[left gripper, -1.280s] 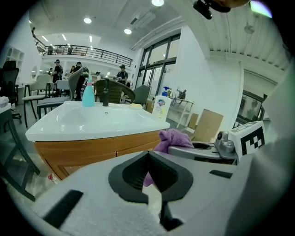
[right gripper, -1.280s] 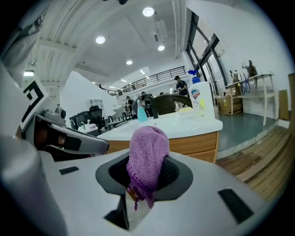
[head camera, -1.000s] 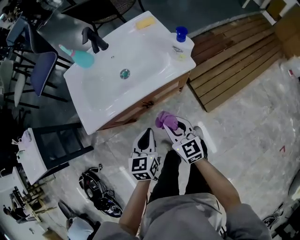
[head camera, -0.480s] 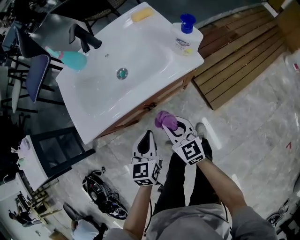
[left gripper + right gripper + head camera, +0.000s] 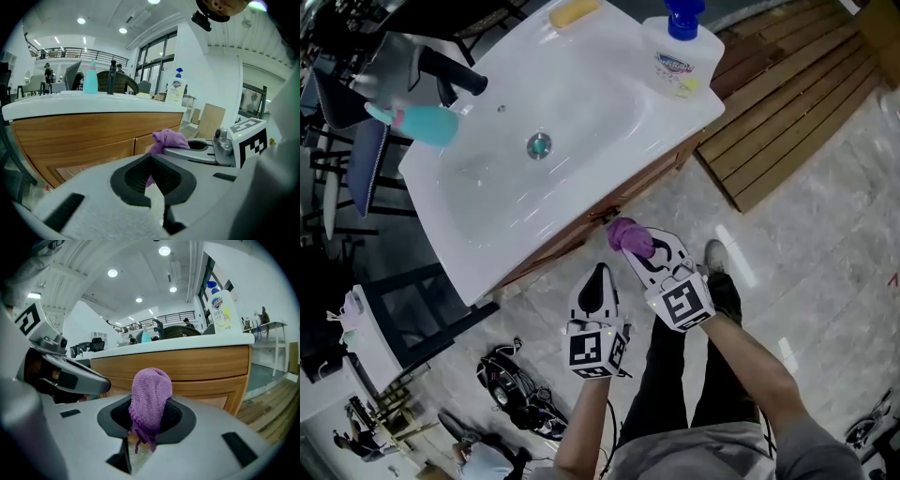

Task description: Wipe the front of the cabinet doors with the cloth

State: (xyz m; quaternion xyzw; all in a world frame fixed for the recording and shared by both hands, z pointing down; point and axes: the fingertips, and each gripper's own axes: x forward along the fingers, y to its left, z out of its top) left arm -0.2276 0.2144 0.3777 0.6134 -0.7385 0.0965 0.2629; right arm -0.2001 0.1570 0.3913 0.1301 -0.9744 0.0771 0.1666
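progress: wipe not visibly begun. right gripper [image 5: 645, 253] is clamped on the cloth [image 5: 628, 234], a purple wad that stands up out of the jaws in the right gripper view [image 5: 150, 399]. in the head view the cloth sits just off the cabinet [image 5: 581, 236], which lies at its 11 o'clock under the sink [image 5: 478, 202] rim. cannot tell if cloth and wood touch; the right gripper view suggests they are still apart. both doors [image 5: 197, 369] are left to do. no wipe streaks can be made out on them.

left gripper [image 5: 599, 278] has its jaws together with nothing between them. it sits at 7 o'clock of the right one and points at the cabinet. in its own view the doors [image 5: 79, 140] fill the 9 to 12 o'clock side, and the cloth [image 5: 169, 139] shows at 1 o'clock.

versus a second ago: the sink looms larger and has slid toward 12 o'clock in the head view, so the head has come nearer. the gap between cloth and cabinet has narrowed. the grippers keep about the same spacing from each other, and the grip on the cloth is unchanged.

next, as i judge it: press the cloth flat on the near door and sweep.
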